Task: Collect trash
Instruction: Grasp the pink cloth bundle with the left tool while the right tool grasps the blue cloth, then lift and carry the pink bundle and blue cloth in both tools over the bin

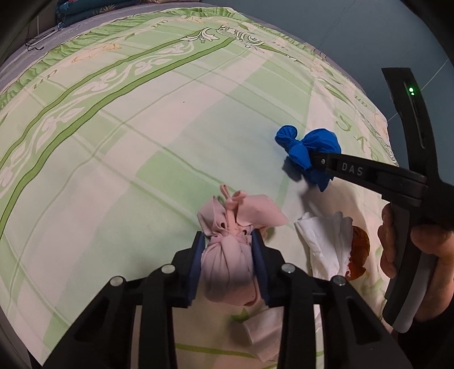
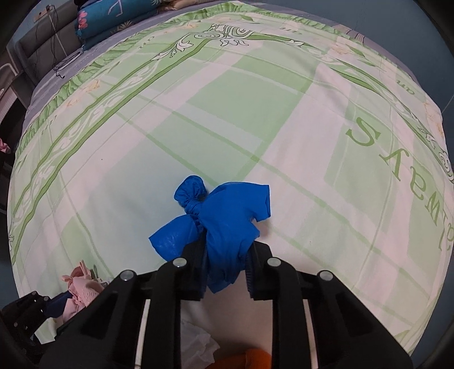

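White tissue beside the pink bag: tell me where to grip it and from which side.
Pinch the white tissue at its raised crumpled peak, coming from above. It lies loosely bunched on the bedsheet, its right edge against the orange object, so approach from its left.

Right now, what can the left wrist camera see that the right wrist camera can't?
Only the left wrist view shows the person's hand gripping the right claw's handle, with its green light.

Only the right wrist view shows the folded blue floral quilt and the big green letters printed on the sheet.

Both show the knotted pink plastic bag in the left claw, the knotted blue plastic bag in the right claw, crumpled white tissue, and the green checked bedsheet.
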Available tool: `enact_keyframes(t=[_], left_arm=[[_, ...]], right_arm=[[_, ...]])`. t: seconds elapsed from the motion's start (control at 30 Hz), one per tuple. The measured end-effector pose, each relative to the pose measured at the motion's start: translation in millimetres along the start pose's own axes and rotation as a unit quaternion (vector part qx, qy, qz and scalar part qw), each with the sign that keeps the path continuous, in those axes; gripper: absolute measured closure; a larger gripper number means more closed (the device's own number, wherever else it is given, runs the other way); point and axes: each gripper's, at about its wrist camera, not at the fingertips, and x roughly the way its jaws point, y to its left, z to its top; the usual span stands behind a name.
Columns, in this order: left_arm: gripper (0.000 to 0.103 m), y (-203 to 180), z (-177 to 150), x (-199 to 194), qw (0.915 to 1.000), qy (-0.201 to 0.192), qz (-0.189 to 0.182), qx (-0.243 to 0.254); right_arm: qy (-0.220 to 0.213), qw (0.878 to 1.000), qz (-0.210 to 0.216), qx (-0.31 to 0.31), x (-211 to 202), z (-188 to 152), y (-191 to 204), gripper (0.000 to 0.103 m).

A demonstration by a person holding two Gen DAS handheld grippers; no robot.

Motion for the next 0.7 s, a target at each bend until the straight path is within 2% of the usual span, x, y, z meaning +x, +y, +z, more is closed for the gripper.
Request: enact_keyframes(t=[0.17, 0.4, 0.7], left_arm=[[0.074, 6, -3, -14, 0.9998, -0.003, -0.016, -0.014], [0.074, 10, -17, -50, 0.9992, -0.031, -0.018, -0.019], [0.074, -11, -55, -103, 0.9976, -0.066, -0.011, 0.018]], right_arm=[[-0.019, 1.000, 0.010, 0.012, -24, -5, -6, 0.087], [-0.039, 0.999, 0.033, 0.019, -69, -20, -16, 0.088], [-0.054, 0.997, 0.047, 0.013, -130, -64, -26, 0.088]])
